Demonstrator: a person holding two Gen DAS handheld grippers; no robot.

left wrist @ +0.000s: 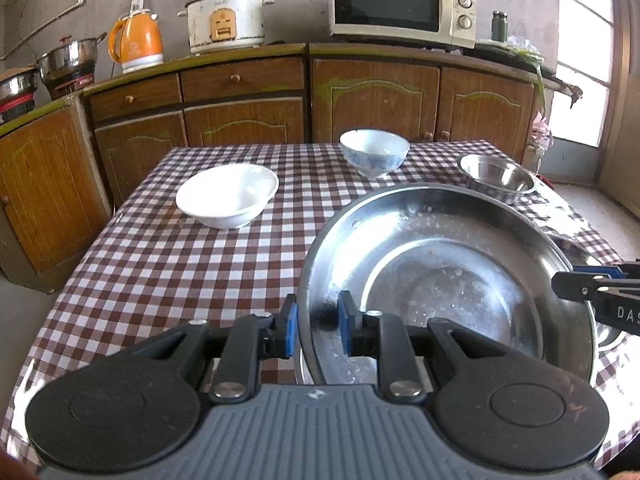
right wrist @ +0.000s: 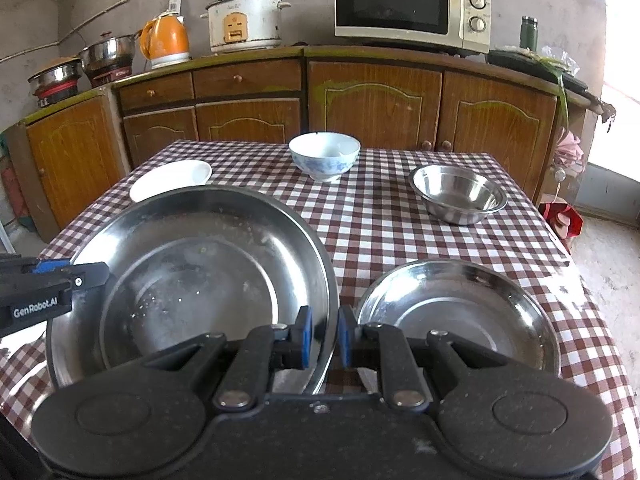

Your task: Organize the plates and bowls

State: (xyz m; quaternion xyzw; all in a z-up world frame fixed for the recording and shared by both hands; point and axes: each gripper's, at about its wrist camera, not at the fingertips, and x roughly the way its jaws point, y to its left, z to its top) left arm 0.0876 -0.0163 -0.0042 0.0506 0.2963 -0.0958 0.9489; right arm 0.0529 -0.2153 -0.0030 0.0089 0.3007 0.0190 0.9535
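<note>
Above the counter [right wrist: 400,216], left gripper [left wrist: 316,322] and right gripper [right wrist: 323,336] each clench the big steel plate's [right wrist: 192,264] opposite rims; uneven lowering could, seemingly, clip the small plate [right wrist: 460,312] beside it.

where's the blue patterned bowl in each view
Left wrist: blue bowl at the table's far edge, right of centre, behind the big steel plate.
Right wrist: blue bowl at the far edge, near centre, above the plate's rim.
Shared landmark: microwave behind it.
</note>
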